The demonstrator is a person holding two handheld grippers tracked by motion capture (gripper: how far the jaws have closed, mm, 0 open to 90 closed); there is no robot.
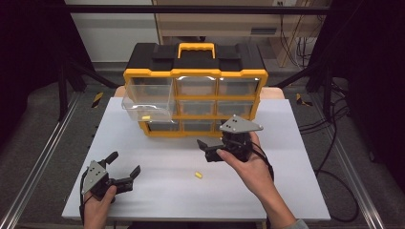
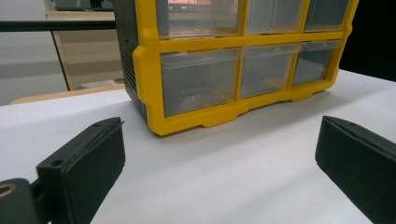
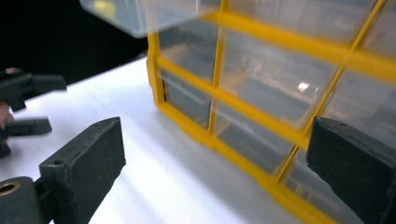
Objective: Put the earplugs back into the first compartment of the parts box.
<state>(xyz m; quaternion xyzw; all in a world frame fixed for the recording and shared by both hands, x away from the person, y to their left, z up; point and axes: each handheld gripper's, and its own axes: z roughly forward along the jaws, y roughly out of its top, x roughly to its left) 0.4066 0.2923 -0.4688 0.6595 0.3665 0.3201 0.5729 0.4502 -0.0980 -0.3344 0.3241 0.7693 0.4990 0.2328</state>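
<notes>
Left claw point(image 1: 125, 165): we are holding it spread wide, gripping nothing.
Right claw point(image 1: 210, 150): we are keeping it spread, empty.
Yellow piece point(image 1: 198, 175): lying just below the right claw, apart from it.
Organizer point(image 1: 196, 90): standing beyond both claws.

Small yellow piece point(image 1: 198, 175) lies loose on the white table point(image 1: 162, 191); untouched.

Far centre of the tabletop point(image 1: 286, 191) is blocked by the yellow drawer cabinet point(image 1: 196, 90). Its top-left drawer point(image 1: 148, 102) is pulled out and overhangs the tabletop, cutting headroom below it. Near half is wide open apart from one small yellow piece point(image 1: 198, 175) lying between the left claw point(image 1: 125, 165) and the right claw point(image 1: 210, 150). Open strips run left and right of the cabinet. The right claw sits just beside the cabinet front.
</notes>
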